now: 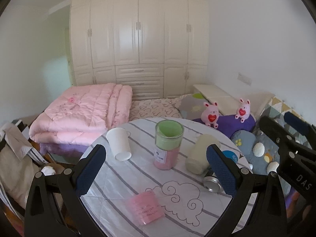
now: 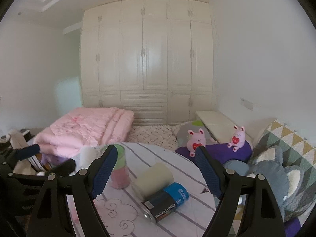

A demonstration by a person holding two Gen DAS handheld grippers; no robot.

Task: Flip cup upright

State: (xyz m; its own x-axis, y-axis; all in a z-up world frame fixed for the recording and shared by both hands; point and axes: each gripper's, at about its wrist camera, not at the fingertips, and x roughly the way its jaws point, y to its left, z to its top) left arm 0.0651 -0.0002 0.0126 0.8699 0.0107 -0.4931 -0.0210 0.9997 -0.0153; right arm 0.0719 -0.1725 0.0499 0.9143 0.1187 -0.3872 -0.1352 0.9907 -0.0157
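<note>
A round table has a striped cloth. A white paper cup lies tipped at the far left, mouth toward me. A cream cup lies on its side at the right; it also shows in the right wrist view. A pink plastic cup lies on its side at the near edge. My left gripper is open and empty above the table. My right gripper is open and empty, above the cream cup and a can.
A tall glass jar with green and pink contents stands mid-table. A blue and black can lies beside the cream cup. Behind are a bed with a pink quilt, plush toys and a wardrobe.
</note>
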